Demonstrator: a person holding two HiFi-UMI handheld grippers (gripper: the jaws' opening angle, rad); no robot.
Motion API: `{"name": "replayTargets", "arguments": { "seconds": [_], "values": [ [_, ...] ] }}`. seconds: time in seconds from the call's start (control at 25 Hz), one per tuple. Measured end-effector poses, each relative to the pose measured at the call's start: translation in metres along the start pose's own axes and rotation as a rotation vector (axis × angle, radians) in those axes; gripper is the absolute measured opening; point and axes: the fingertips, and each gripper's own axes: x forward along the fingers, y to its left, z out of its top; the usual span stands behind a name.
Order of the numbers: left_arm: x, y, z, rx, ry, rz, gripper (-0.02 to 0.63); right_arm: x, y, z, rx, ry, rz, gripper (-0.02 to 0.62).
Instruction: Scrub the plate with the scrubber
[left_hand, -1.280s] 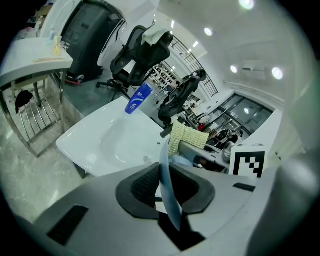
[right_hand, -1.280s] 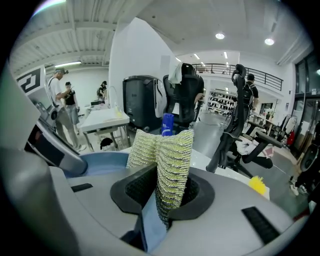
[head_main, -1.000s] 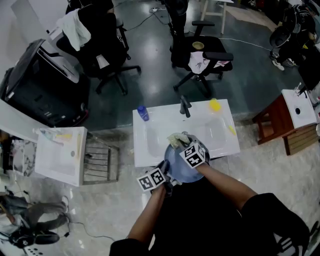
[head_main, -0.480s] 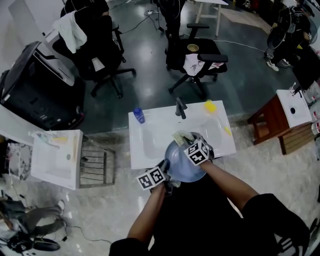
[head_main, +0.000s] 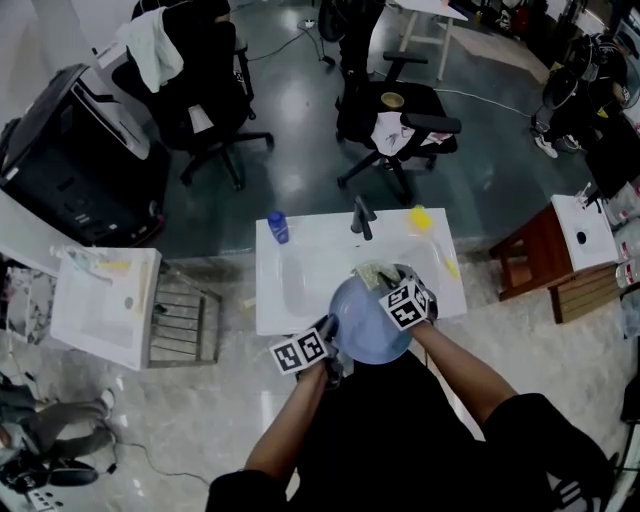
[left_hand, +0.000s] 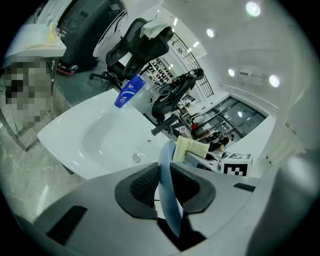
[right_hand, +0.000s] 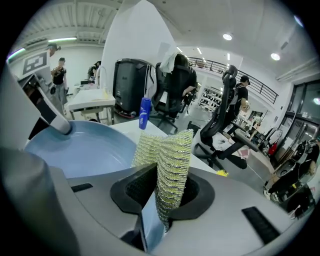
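A pale blue plate (head_main: 366, 325) is held over the front edge of the white sink (head_main: 300, 262). My left gripper (head_main: 328, 340) is shut on the plate's near-left rim; in the left gripper view the rim (left_hand: 167, 196) stands on edge between the pads. My right gripper (head_main: 388, 283) is shut on a yellow-green mesh scrubber (head_main: 371, 273), which lies against the plate's far edge. In the right gripper view the folded scrubber (right_hand: 170, 162) sticks up from the jaws, with the plate's face (right_hand: 82, 147) to its left. The left gripper view also shows the scrubber (left_hand: 190, 148) beyond the plate.
The faucet (head_main: 362, 216) stands at the sink's back, with a blue bottle (head_main: 279, 228) at the back left and a yellow object (head_main: 423, 217) at the back right. A second basin (head_main: 100, 305) and a wire rack (head_main: 185, 322) are at left, a wooden stool (head_main: 528, 256) at right, office chairs (head_main: 400, 115) behind.
My right gripper has slid the scrubber to the right along the plate's far part. The left gripper and the plate have stayed almost in place.
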Motion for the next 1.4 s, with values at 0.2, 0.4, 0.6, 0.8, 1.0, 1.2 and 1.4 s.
{"name": "replayTargets", "arguments": {
  "seconds": [0.2,0.4,0.6,0.8,1.0,1.2,1.4],
  "values": [
    [0.001,0.003,0.002,-0.020,-0.002,-0.001,0.061,-0.001,-0.008,-0.006,0.013,0.009,-0.006,0.075],
    [0.001,0.005,0.005,-0.028,-0.003,-0.005,0.061,-0.001,-0.010,-0.012,0.010,0.020,-0.010,0.075],
    [0.001,0.007,0.009,-0.041,-0.007,-0.012,0.063,-0.001,-0.013,-0.020,-0.004,0.034,-0.012,0.075],
    [0.000,0.008,0.010,-0.044,-0.001,-0.024,0.063,-0.004,-0.014,-0.029,0.019,0.055,-0.011,0.075],
    [0.000,0.008,0.011,-0.048,0.004,-0.033,0.064,-0.006,-0.016,-0.033,0.057,0.061,-0.005,0.075],
    [-0.001,0.011,0.012,-0.057,-0.001,-0.037,0.067,-0.009,-0.014,-0.041,0.070,0.072,-0.004,0.075],
    [-0.005,0.017,0.016,-0.066,-0.010,-0.033,0.067,-0.013,-0.009,-0.050,0.090,0.098,0.009,0.075]
  ]
}}
